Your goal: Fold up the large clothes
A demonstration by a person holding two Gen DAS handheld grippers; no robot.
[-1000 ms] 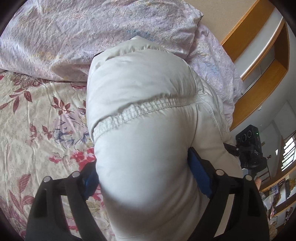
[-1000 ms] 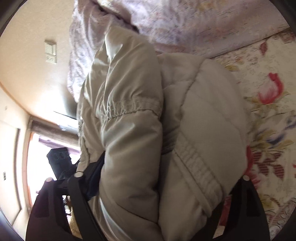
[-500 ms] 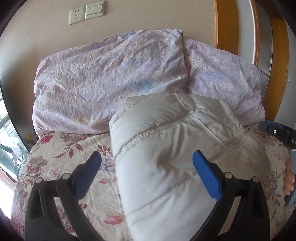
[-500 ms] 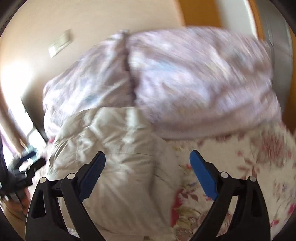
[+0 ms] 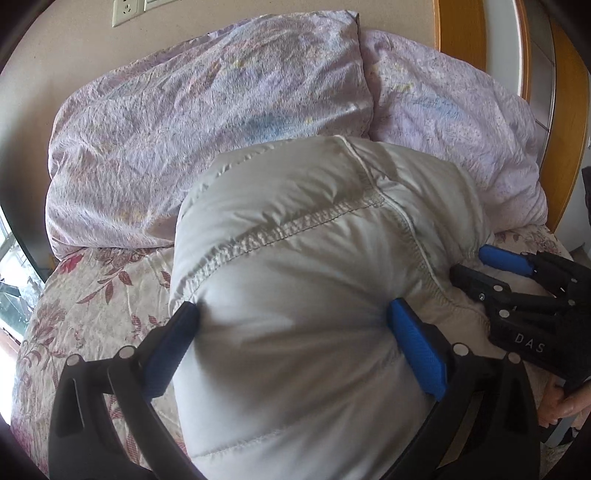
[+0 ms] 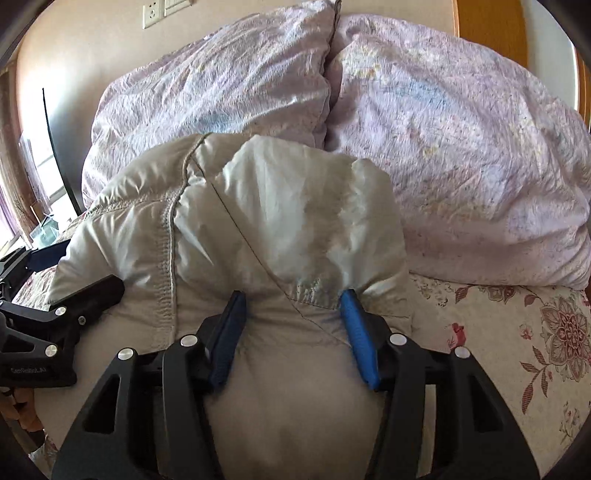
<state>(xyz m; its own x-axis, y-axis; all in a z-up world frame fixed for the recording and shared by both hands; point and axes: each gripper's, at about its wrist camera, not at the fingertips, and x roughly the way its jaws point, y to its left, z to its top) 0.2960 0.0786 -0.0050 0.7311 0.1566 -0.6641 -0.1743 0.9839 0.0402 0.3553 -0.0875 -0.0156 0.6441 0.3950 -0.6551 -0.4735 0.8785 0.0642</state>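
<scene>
Puffy jacket [image 5: 314,266] on bedspread [image 5: 92,306], pillows [image 5: 207,122] at 12 o'clock; my left gripper [image 5: 291,317] and right gripper [image 6: 293,299] each clamped on jacket

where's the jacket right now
The jacket lies bundled on the bed, against the pillows, gripped between the jaws of both grippers.

Beige wall [image 5: 44,55] with socket [image 5: 125,11], wooden frame [image 5: 565,122], bright window [image 6: 40,173].
</scene>
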